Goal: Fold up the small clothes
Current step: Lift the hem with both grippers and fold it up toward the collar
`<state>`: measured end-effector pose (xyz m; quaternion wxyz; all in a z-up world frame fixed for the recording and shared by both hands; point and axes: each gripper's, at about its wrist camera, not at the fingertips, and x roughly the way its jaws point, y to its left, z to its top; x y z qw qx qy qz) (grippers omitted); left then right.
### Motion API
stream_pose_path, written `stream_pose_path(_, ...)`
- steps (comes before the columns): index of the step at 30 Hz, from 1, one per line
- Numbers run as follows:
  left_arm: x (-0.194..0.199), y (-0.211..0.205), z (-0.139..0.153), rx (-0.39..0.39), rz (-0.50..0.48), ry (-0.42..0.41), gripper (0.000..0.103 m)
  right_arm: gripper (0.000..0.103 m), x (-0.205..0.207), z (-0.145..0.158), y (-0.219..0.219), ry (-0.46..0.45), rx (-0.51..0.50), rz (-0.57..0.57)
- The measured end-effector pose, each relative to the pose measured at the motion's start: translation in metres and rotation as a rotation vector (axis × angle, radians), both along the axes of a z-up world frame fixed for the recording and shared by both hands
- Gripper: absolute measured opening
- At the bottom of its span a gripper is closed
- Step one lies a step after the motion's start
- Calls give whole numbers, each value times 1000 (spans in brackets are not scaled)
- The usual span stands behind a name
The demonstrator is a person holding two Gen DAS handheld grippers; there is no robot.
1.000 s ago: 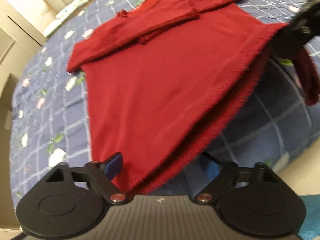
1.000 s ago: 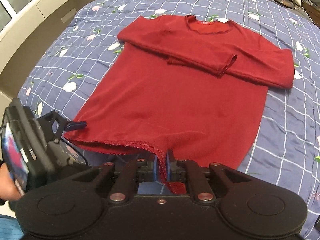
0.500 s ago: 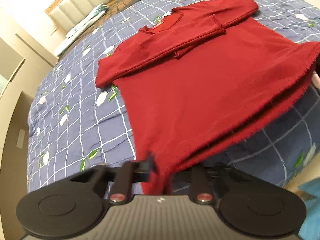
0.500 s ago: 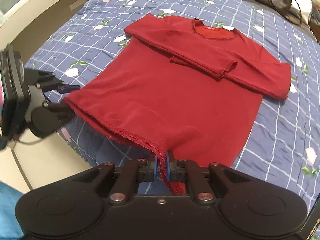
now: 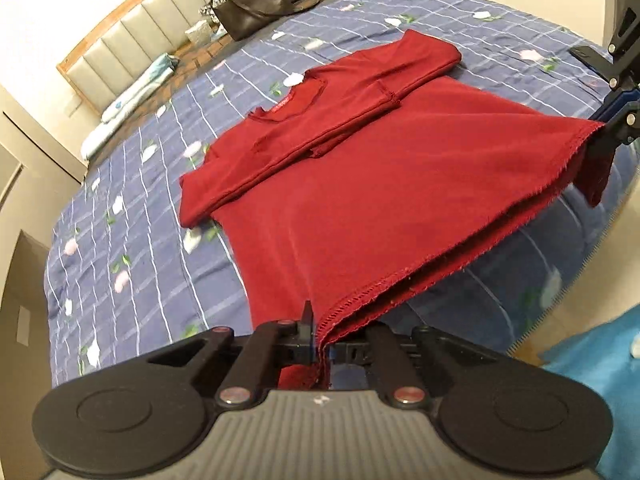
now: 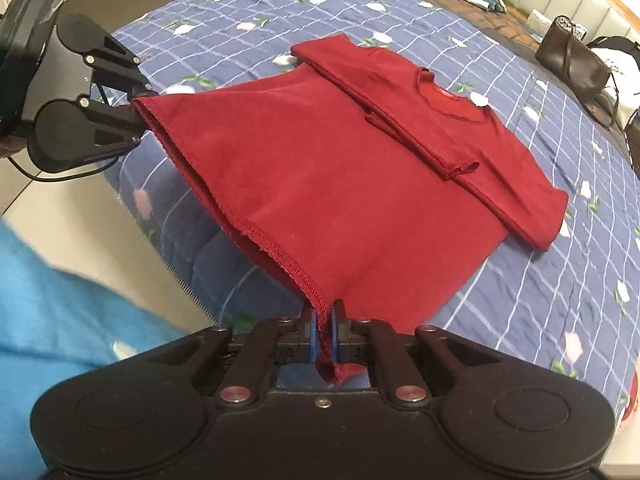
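Left gripper (image 5: pixel 318 344), left wrist view: both jaws were pinched on one corner of the hem of the red sweater (image 5: pixel 360 184), lifting that hem clear of the bed (image 5: pixel 132 248). Neckline, shoulders and the two sleeves folded across the chest lay flat on the blue checked bedspread toward the headboard (image 5: pixel 132 36). At the frame's right edge the right gripper (image 5: pixel 600 136) pinched the opposite hem corner, so the hem hung taut between the two tools over the near edge of the bed. A dark handbag (image 5: pixel 256 8) sat at the head end.

Right gripper (image 6: pixel 325 340), right wrist view: its blue-padded jaws were pressed together on the sweater's (image 6: pixel 340 160) hem corner, a short tail of cloth hanging below them. At upper left the left gripper (image 6: pixel 140 108) held the other corner, jaws closed on the fabric, just past the bed's (image 6: pixel 580 280) near edge. Blue cloth (image 6: pixel 60 280) filled the lower left of the frame; what it belonged to could not be told.
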<state>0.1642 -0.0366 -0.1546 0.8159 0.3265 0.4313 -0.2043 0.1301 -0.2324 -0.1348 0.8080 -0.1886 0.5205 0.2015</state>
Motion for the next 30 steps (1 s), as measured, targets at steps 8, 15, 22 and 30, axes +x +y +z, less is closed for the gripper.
stream_pose_path(8, -58, 28, 2, -42, -14, 145, 4, 6, -63, -1, 7, 99, -1, 24)
stream_pose_path(15, -62, 31, 10, -52, 19, 158, 5, 6, -62, 2, 2, 82, 35, -59)
stream_pose_path(22, -22, 19, 45, -50, -32, 104, 5, 6, -16, 30, -11, -7, 46, -58)
stream_pose_path(30, 81, 1, 81, -158, -34, 143, 6, 7, 91, 60, -48, -69, 66, -35)
